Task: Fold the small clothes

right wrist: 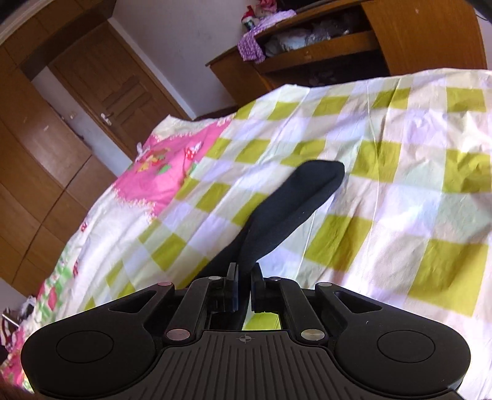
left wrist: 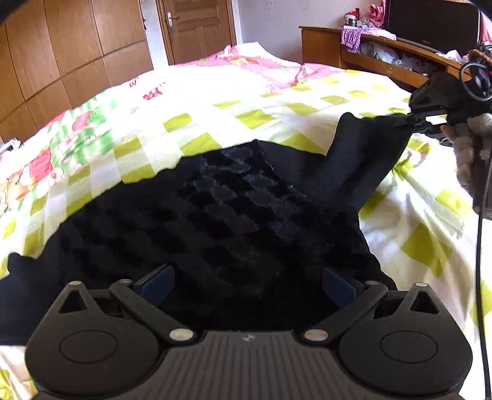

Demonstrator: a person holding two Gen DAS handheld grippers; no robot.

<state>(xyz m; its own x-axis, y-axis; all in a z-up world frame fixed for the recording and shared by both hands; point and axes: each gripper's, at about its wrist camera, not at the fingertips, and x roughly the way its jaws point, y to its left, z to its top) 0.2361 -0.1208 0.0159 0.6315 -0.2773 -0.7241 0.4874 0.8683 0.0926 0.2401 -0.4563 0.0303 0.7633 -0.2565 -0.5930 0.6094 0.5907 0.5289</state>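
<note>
A black fleecy garment (left wrist: 215, 215) lies spread on the checked bedspread (left wrist: 196, 117). My left gripper (left wrist: 246, 284) hovers open over its near part, blue pads wide apart with only cloth beneath. In the left wrist view, my right gripper (left wrist: 412, 121) at the right edge is shut on a smooth black flap of the garment (left wrist: 366, 154) and lifts it off the bed. The right wrist view shows the same gripper (right wrist: 244, 286) with its fingers pinched on that black flap (right wrist: 292, 209), which hangs forward over the bed.
A green-and-white checked sheet (right wrist: 384, 184) with pink cartoon patches covers the bed. Wooden wardrobes (left wrist: 61, 61) and a door (left wrist: 196, 27) stand behind. A wooden shelf unit (left wrist: 384, 52) with clutter stands at the far right. A cable (left wrist: 479, 246) hangs beside the person's hand.
</note>
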